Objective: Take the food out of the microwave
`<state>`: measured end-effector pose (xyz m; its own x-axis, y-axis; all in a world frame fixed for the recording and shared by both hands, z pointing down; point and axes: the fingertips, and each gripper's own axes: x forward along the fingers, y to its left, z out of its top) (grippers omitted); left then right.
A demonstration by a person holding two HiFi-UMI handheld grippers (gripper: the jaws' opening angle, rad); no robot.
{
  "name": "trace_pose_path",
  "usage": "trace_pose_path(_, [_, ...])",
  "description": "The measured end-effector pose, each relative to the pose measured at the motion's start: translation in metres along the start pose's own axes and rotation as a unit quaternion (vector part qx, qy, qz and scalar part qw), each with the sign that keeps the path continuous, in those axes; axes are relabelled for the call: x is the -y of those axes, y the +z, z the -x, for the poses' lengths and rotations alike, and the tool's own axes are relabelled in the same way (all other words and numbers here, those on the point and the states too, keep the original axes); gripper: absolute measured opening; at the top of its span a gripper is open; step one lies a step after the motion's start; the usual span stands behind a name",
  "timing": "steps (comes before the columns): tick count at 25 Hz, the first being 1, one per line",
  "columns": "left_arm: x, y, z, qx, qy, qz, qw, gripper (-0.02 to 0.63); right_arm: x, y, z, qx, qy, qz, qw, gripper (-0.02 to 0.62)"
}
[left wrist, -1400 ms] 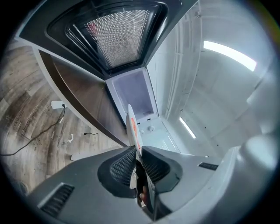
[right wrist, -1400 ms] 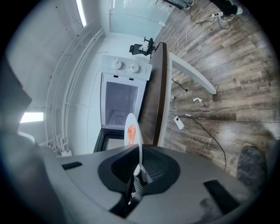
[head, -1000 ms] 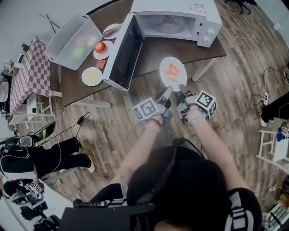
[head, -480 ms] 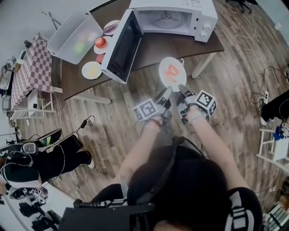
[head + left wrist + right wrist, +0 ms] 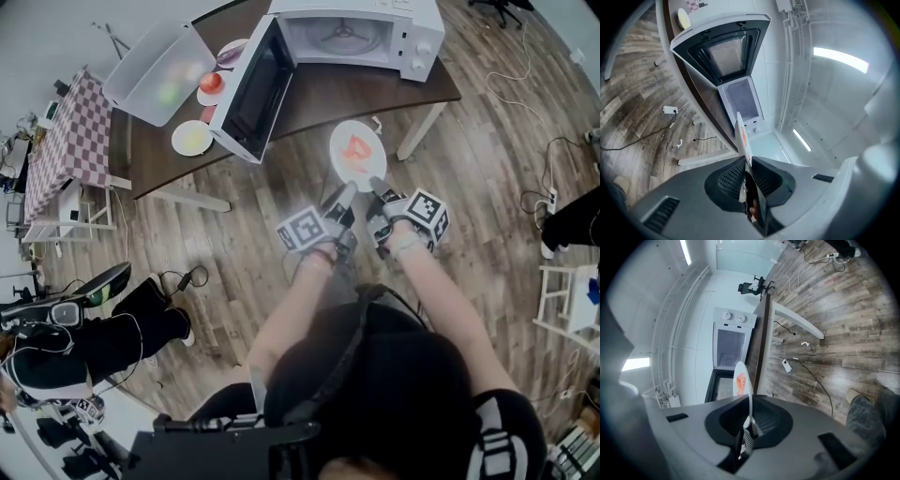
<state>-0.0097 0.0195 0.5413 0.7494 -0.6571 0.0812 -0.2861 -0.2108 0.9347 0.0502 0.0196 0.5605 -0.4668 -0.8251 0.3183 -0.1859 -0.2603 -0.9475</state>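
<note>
Two grippers are closed on one white plate (image 5: 357, 150). The left gripper (image 5: 347, 187) is clamped on the near-left part of its rim and the right gripper (image 5: 376, 184) on the near-right part. The jaws of each are drawn narrow, with the rim pinched between the pads. In both gripper views the plate is seen edge-on between the jaws.

A piece of red-orange food (image 5: 357, 147) is carried on the plate; its kind cannot be told. The plate is held face up, outside the microwave (image 5: 361, 33), in the air over the wooden floor (image 5: 234, 244) and just near of the front edge of the dark bench (image 5: 328, 98).

The microwave is set at the far side of the bench, with its door (image 5: 246, 89) swung open to the left. Left of the door, three small plates are set on the bench: one with a yellow item (image 5: 192, 138), one with a round red item (image 5: 211, 84) and one with a purple item (image 5: 230, 54). A clear plastic bin (image 5: 155, 70) is placed beside them at the far left. A table under a checked cloth (image 5: 61, 141) is seen further left.
</note>
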Motion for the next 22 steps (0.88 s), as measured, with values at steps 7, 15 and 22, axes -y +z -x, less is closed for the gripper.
trace_pose_path(7, [0.007,-0.020,0.013,0.000,-0.001,-0.002,1.0000,0.044,0.005,-0.009,0.022,-0.001,0.001,0.000,1.000,0.017])
trace_pose_path(15, [0.014,-0.034,0.023,0.000,-0.001,-0.004,1.0000,0.044,0.009,-0.015,0.039,-0.003,0.003,0.001,1.000,0.015])
trace_pose_path(22, [0.018,-0.039,0.028,0.004,0.001,-0.007,1.0000,0.044,0.010,-0.018,0.045,-0.009,0.004,0.003,1.000,0.015])
